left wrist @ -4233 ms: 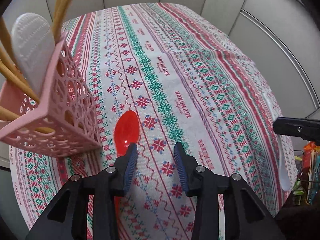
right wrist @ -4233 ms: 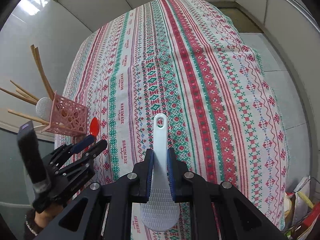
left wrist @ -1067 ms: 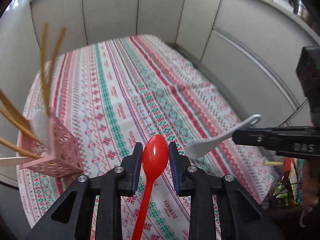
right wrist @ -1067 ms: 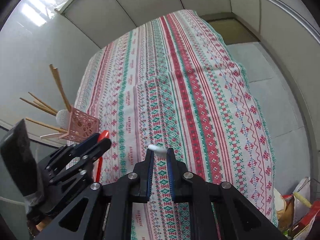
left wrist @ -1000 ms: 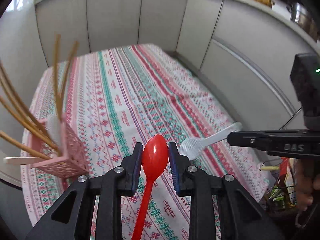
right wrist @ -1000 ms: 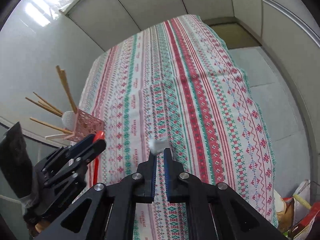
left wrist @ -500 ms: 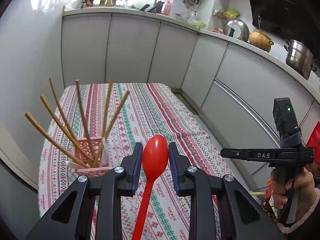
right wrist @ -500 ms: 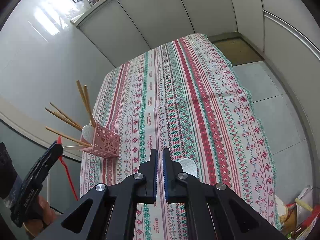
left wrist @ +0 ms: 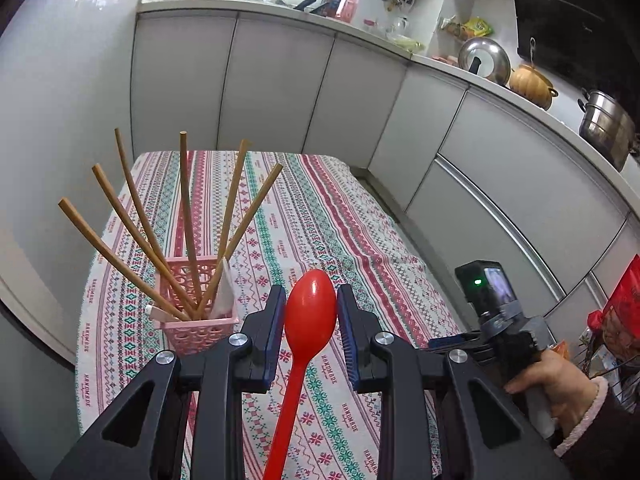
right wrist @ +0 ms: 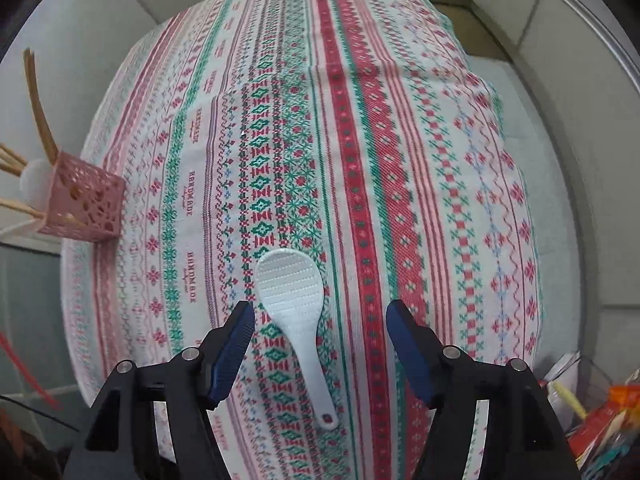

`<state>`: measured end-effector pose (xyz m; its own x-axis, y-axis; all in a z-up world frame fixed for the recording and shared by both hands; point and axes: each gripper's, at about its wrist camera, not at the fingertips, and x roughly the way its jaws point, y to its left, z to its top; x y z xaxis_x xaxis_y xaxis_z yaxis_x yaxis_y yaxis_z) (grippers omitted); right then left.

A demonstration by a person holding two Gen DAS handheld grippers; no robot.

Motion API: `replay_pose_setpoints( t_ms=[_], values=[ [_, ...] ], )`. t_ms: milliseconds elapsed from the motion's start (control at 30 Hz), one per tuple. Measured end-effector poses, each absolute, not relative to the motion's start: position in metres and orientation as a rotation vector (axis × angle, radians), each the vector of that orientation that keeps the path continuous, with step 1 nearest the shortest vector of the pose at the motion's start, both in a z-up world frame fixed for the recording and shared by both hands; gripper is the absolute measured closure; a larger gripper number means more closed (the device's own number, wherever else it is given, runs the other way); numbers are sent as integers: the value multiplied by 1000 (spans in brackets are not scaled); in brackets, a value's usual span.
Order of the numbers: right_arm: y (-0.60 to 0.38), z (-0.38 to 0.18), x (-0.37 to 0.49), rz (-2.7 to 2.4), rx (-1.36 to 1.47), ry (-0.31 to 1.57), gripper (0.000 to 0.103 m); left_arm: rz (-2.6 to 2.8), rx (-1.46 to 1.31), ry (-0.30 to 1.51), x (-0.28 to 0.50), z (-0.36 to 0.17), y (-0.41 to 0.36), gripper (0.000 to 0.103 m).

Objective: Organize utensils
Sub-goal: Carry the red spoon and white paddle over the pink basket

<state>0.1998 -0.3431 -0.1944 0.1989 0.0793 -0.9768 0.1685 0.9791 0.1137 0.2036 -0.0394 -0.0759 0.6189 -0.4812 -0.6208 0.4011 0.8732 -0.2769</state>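
White paddle (right wrist: 289, 288) dropped onto tablecloth (right wrist: 360, 160), right gripper (right wrist: 320, 320) just opened

We see a red spoon (left wrist: 310, 312) and a white rice paddle (right wrist: 290, 290). The basket (left wrist: 200, 320) is pink with a lattice pattern, its chopsticks (left wrist: 186, 216) tan. The cloth (right wrist: 360, 160) shows red, green and white stripes of cross-stitch motifs. Our tongs (right wrist: 320, 338) are black with blue pads (right wrist: 234, 348).

Left tongs (left wrist: 311, 322) raised, angled partly downward, pads clamped on a red spoon (left wrist: 308, 320). Right tongs (right wrist: 320, 332) pointing steeply down, jaws just been opening, now wide, nothing gripped. Right hand (left wrist: 556, 388) wraps the handle
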Motion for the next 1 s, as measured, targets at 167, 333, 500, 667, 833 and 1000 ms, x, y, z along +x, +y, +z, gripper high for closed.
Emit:
replay_pose_setpoints(
  t_ms=[167, 333, 500, 667, 833, 1000],
  values=[
    [-326, -210, 216, -53, 157, 1386, 33, -500, -117, 742, 204, -77, -38, 75],
    [-308, -224, 225, -86, 39, 1371, 54, -482, -164, 729, 207, -75, -26, 75],
    [-302, -226, 223, -81, 16, 1331, 58, -470, -267, 672, 209, -67, -3, 75],
    [-308, -209, 215, -72, 82, 1270, 58, -441, -373, 562, 212, -55, 22, 75],
    [-312, -166, 206, -37, 175, 1135, 58, -388, -428, 425, 226, -47, 35, 75],
    [-299, -134, 206, 32, 241, 1043, 58, -321, -486, 324, 248, -50, 40, 75]
  ],
)
